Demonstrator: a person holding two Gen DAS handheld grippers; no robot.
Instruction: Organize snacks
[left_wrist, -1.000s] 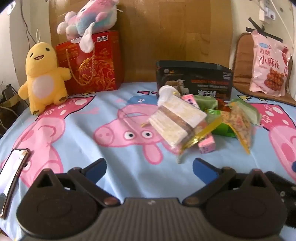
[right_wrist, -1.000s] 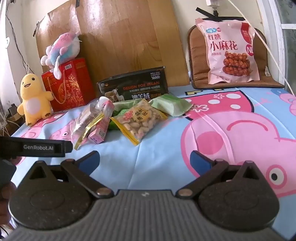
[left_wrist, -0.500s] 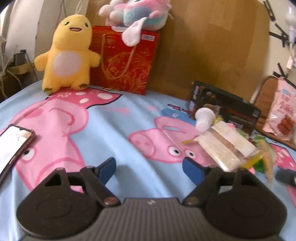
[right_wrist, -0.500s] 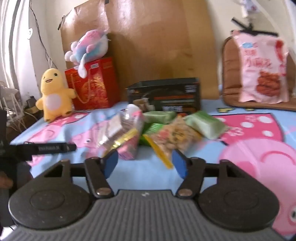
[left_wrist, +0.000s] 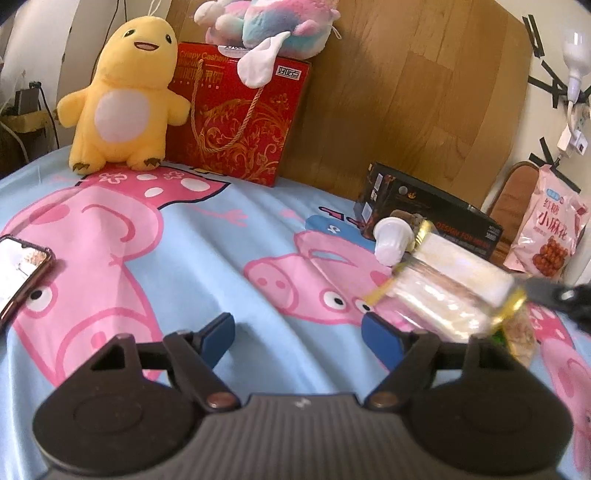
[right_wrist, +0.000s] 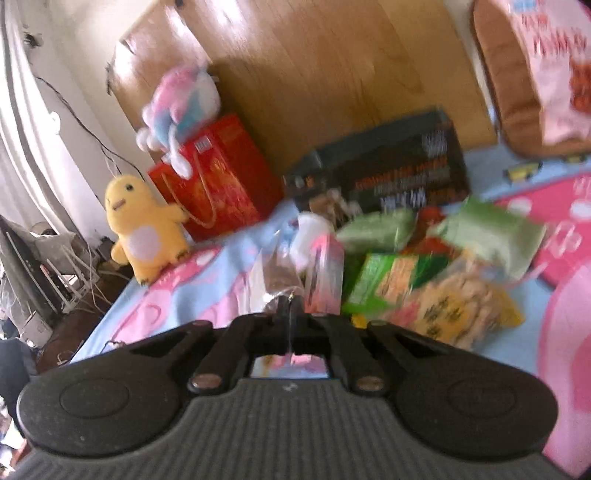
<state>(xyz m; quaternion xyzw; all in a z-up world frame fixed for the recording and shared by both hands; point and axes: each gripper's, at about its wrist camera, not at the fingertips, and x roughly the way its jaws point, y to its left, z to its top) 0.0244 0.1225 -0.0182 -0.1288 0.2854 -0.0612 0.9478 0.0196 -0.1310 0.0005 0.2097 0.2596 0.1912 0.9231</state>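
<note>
Blue pads on the left gripper (left_wrist: 297, 334) stood wide apart, with nothing between them, over the blue pig bedsheet (left_wrist: 221, 236). The right gripper (right_wrist: 290, 314) was pinched tight on the edge of a clear pack of white cakes (left_wrist: 450, 291), which looked lifted above the sheet. Just beside it lay the snack pile: a pink box (right_wrist: 325, 273), green bags (right_wrist: 491, 236) and a bag of nuts (right_wrist: 454, 310). Behind stood a black box (right_wrist: 384, 173). Far back sat a yellow toy (left_wrist: 127, 99) by a red bag (left_wrist: 240, 118). A phone (left_wrist: 20, 269) lay at the left edge.
</note>
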